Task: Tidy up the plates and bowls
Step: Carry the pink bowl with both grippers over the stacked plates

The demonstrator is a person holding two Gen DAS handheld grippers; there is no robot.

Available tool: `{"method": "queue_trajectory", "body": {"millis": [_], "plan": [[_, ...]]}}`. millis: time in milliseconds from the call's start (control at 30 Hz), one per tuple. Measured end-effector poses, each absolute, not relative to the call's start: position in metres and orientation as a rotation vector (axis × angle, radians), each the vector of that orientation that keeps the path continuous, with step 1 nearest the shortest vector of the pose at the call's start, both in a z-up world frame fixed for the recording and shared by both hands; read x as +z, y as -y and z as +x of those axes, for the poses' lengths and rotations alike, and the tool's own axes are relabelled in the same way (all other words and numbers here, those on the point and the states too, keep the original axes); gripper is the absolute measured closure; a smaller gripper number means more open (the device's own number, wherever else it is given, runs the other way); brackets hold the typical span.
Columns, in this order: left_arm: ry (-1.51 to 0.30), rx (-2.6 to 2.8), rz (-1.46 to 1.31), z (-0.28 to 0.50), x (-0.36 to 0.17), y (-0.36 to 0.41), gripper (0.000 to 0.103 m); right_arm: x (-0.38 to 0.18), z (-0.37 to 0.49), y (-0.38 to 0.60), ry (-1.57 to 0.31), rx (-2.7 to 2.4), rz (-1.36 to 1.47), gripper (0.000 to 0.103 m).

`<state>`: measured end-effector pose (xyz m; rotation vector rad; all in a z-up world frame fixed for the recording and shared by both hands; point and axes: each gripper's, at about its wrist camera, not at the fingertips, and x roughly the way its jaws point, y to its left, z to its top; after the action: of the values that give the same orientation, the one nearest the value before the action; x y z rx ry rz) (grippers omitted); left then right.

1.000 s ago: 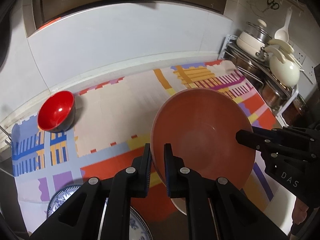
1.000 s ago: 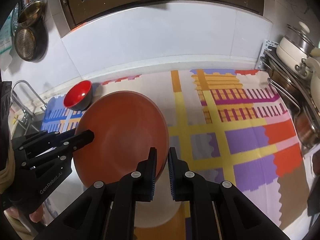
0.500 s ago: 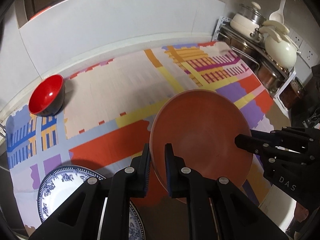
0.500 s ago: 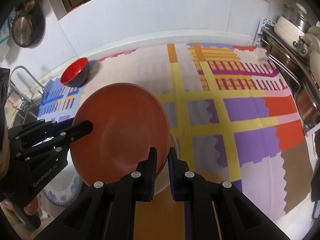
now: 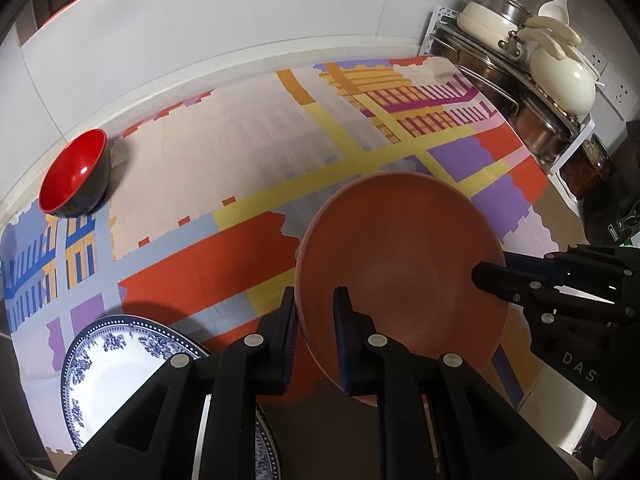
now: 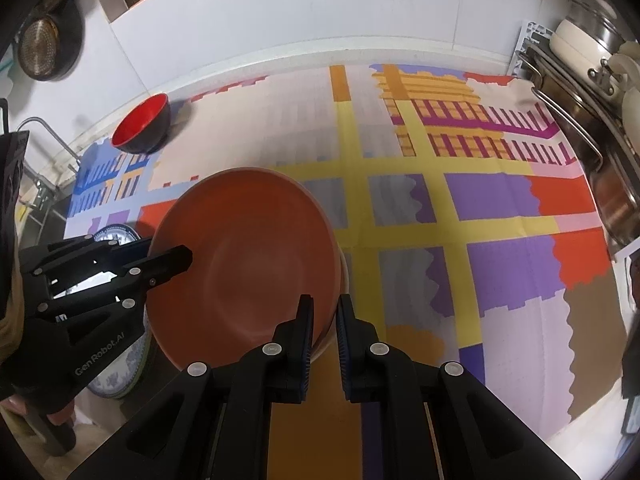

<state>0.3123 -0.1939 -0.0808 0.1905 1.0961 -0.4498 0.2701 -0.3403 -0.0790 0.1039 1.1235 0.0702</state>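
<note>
A large terracotta plate is held in the air between both grippers. My left gripper is shut on its left rim. My right gripper is shut on its right rim, and the plate fills the middle left of the right wrist view. A blue-and-white patterned plate lies on the mat below and left of it, also seen in the right wrist view. A red bowl with a black outside lies tilted near the back wall, also in the right wrist view.
A colourful patterned mat covers the counter. A rack with pots and a cream kettle stands at the right. A white wall runs along the back. A strainer hangs at the far left.
Both grippers have carried the terracotta plate back toward the counter's near edge. The blue-and-white plate has come more into view beneath it.
</note>
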Motion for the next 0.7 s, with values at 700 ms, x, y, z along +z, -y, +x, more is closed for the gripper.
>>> {"method": "queue_trajectory", "body": {"millis": [700], "plan": [[-1.128, -0.458, 0.188, 0.314, -0.092, 0.197, 0.078, -0.092, 0.272, 0.343, -1.150, 0.080, 0.111, 0.089]]}}
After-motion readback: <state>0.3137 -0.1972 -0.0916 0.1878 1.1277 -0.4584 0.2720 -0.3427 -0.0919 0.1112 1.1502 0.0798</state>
